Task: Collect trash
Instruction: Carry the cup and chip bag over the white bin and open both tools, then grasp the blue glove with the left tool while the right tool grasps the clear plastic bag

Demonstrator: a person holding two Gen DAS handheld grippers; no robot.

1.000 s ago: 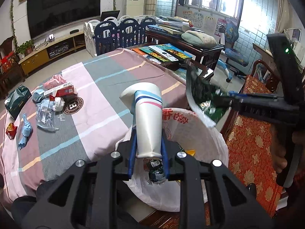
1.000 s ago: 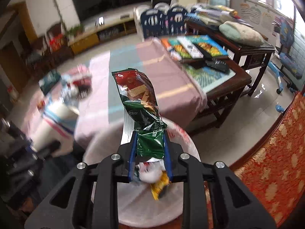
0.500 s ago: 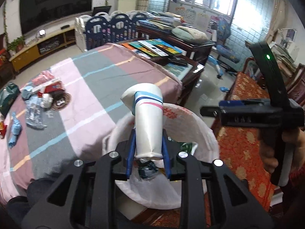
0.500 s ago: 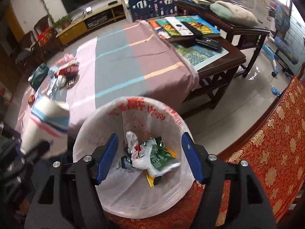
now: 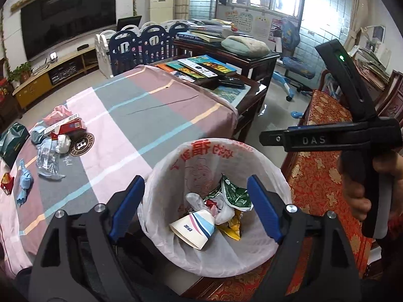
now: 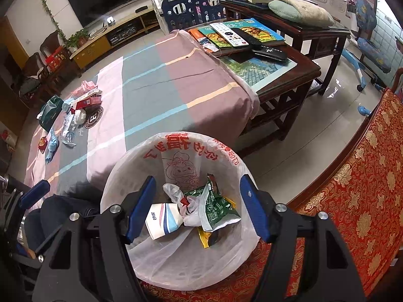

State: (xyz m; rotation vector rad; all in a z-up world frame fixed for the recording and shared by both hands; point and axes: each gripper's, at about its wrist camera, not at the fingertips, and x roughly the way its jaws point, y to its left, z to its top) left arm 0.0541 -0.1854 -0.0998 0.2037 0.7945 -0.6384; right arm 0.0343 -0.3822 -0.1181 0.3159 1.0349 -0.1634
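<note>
A bin lined with a white plastic bag point(image 5: 161, 176) point(image 6: 118, 176) stands between the table and a red seat. Inside lie a white paper cup point(image 5: 194, 227) point(image 6: 162, 216) with blue and pink stripes, a green snack wrapper point(image 5: 235, 195) point(image 6: 216, 207) and other scraps. My left gripper point(image 5: 195, 207) is open and empty above the bin. My right gripper point(image 6: 197, 206) is open and empty above the bin too; it shows from the side in the left wrist view point(image 5: 327, 139). More trash point(image 5: 50, 141) point(image 6: 73, 115) lies on the table's far left.
The table has a pink and grey striped cloth point(image 5: 131, 115). Books and remotes point(image 6: 236, 35) lie on its far end. A red patterned seat point(image 6: 352, 188) is to the right. A dark green bag point(image 5: 12, 141) lies at the table's left edge.
My left gripper has opened and the paper cup has dropped into the bin. My right gripper let go of the green wrapper earlier; it stays open over the bin.
</note>
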